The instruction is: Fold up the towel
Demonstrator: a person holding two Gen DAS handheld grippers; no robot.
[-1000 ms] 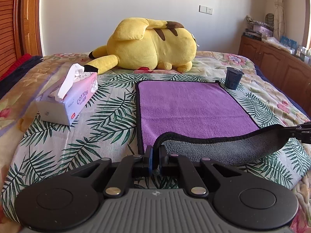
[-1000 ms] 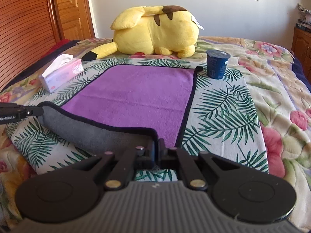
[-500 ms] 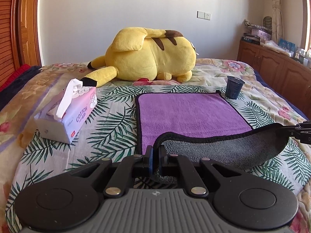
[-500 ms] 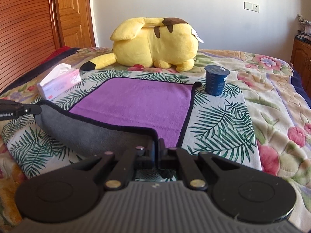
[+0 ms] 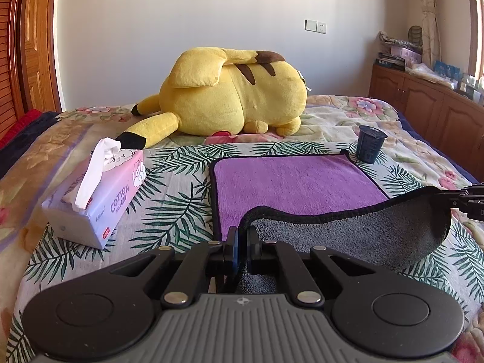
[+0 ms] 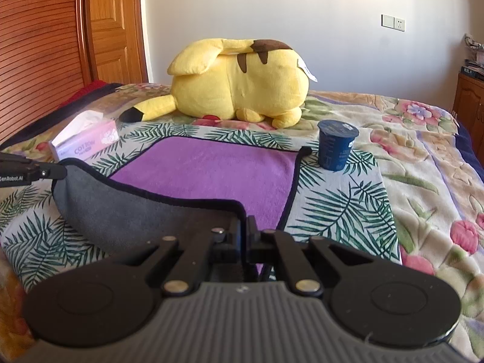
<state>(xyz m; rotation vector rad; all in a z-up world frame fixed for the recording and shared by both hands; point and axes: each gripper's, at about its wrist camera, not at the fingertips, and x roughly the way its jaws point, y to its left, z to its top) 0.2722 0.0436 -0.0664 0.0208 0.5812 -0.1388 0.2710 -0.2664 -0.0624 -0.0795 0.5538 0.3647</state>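
A purple towel [image 5: 290, 181] with a black hem and grey underside lies on the bed; it also shows in the right wrist view [image 6: 208, 175]. Its near edge is lifted and sags grey side out between both grippers. My left gripper [image 5: 242, 236] is shut on the near left corner. My right gripper [image 6: 244, 227] is shut on the near right corner. The right gripper shows at the right edge of the left wrist view [image 5: 466, 199], and the left gripper shows at the left edge of the right wrist view [image 6: 30, 171]. The far half lies flat.
A pink tissue box [image 5: 99, 196] stands left of the towel. A dark blue cup [image 5: 370, 148] stands at the towel's far right corner. A yellow plush toy [image 5: 227, 96] lies behind. Wooden cabinets [image 5: 438, 112] line the right side.
Both grippers have risen and moved forward with the towel's near edge. The lifted grey fold has come further over the purple side.
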